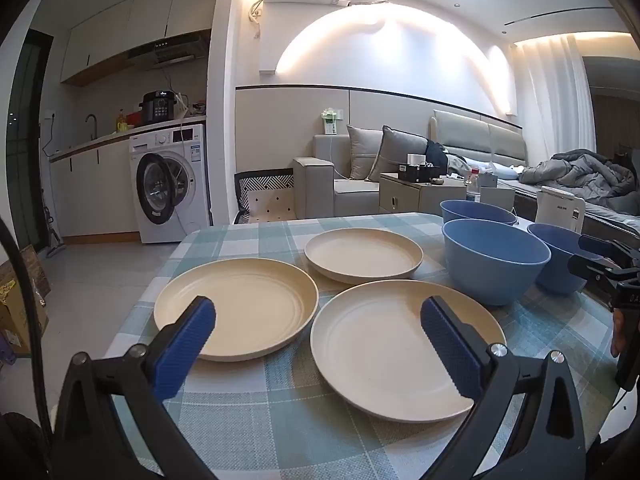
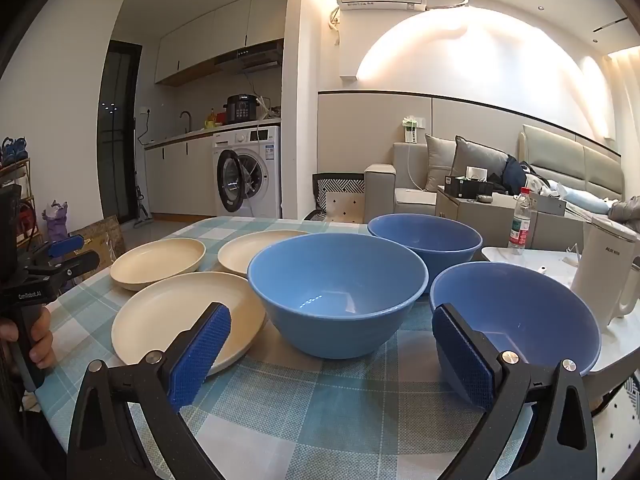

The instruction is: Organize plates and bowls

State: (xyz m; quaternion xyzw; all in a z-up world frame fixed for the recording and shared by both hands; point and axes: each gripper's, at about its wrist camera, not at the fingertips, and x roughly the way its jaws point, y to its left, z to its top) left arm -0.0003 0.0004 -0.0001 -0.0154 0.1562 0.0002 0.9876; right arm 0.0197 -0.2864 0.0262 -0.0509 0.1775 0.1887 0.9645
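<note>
Three cream plates lie separately on the checked tablecloth (image 1: 280,420): a left plate (image 1: 248,304), a far plate (image 1: 362,254) and a near plate (image 1: 384,348). Three blue bowls stand to their right: a middle bowl (image 2: 336,292), a far bowl (image 2: 426,240) and a right bowl (image 2: 520,316). My left gripper (image 1: 318,320) is open and empty, hovering over the near edges of the left and near plates. My right gripper (image 2: 332,330) is open and empty, in front of the middle bowl, its right finger beside the right bowl.
A white kettle (image 2: 608,276) stands at the table's right edge beside the right bowl. A plastic bottle (image 2: 520,220) stands behind the bowls. Beyond the table are a sofa (image 1: 360,176), a washing machine (image 1: 170,188) and a kitchen counter.
</note>
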